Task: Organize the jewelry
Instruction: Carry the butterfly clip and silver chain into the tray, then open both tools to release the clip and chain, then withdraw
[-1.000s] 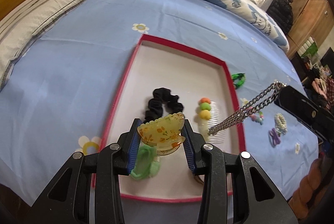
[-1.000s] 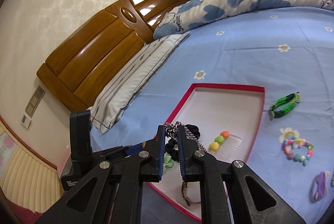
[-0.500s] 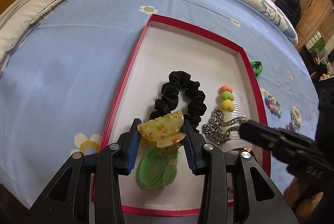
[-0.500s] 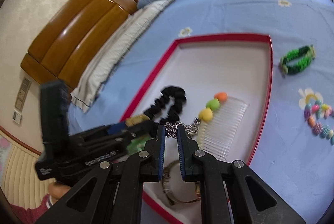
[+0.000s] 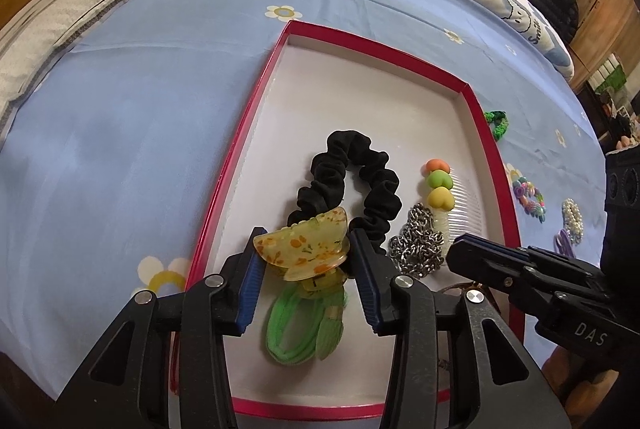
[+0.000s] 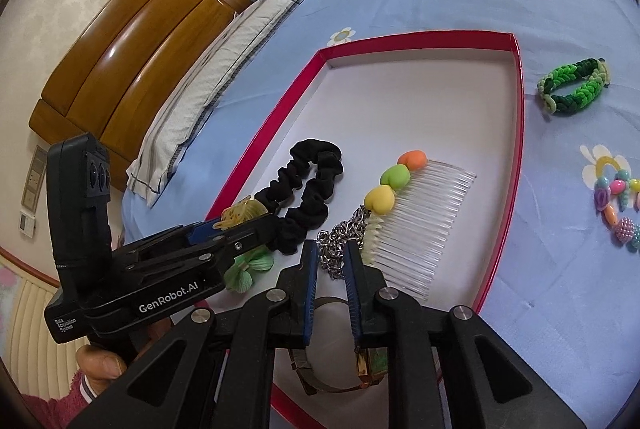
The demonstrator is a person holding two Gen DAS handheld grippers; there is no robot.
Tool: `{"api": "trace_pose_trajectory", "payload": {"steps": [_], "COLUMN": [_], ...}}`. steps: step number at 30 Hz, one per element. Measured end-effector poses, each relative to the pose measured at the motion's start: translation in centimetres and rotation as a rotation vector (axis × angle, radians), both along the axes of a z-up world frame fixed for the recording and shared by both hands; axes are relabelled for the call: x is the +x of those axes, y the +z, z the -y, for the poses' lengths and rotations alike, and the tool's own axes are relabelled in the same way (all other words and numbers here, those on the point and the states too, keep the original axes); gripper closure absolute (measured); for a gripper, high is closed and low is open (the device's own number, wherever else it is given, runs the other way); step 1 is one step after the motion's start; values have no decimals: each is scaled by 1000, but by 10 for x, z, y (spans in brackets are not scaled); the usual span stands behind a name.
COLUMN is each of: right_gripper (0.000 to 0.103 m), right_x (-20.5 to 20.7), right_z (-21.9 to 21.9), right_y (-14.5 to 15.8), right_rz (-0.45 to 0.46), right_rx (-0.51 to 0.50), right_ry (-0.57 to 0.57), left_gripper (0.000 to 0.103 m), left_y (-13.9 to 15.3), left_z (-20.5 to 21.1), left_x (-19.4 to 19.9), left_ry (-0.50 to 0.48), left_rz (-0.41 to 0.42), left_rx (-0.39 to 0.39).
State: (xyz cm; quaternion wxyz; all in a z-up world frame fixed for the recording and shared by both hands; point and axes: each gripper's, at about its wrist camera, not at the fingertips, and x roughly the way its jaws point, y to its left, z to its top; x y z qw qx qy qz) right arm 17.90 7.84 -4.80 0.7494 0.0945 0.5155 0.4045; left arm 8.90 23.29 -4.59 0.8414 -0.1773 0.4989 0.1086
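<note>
Left gripper (image 5: 306,265): jaws were opening; the yellow claw clip (image 5: 305,251) sat between the blue pads, its ends touching both, over the near left part of the tray.
Right gripper (image 6: 330,261): jaws were opening, a narrow gap between the pads; the chain (image 6: 340,245) lay heaped in that gap on the tray floor, and whether the pads gripped it could not be told.
Tray (image 5: 256,117): red-rimmed, white inside, on the blue flowered sheet (image 5: 120,133).
Scrunchie (image 5: 352,181): black, in the tray just beyond the clip.
Comb (image 6: 416,225): clear, with orange, green and yellow hearts along its spine; in the tray at the right, the chain touching its near end.
Green tie (image 5: 304,325): flat in the tray under the clip.
Watch (image 6: 360,369): in the tray's near corner, partly hidden by the right gripper.
Green bracelet (image 6: 572,85): on the sheet, outside the tray's right rim.
Bead bracelet (image 6: 616,205): on the sheet, further right.
Person: a hand (image 6: 100,365) on the left gripper's handle.
</note>
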Motion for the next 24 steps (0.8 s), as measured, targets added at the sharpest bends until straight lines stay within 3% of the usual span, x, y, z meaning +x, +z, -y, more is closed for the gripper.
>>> {"api": "trace_pose_trajectory", "payload": {"steps": [8, 24], "right_gripper": [86, 80], "right_x": [-3, -20], "right_z": [6, 57], "right_y": [8, 32], "right_rz": [3, 34], "right_rx": [19, 67], "right_ry": [-25, -116], "left_gripper": [53, 50], "left_y": [4, 32], "left_z": [1, 16], "left_x": [-3, -21], "left_ry": [10, 8], "left_rz": [4, 45], "left_rx": [0, 26]}}
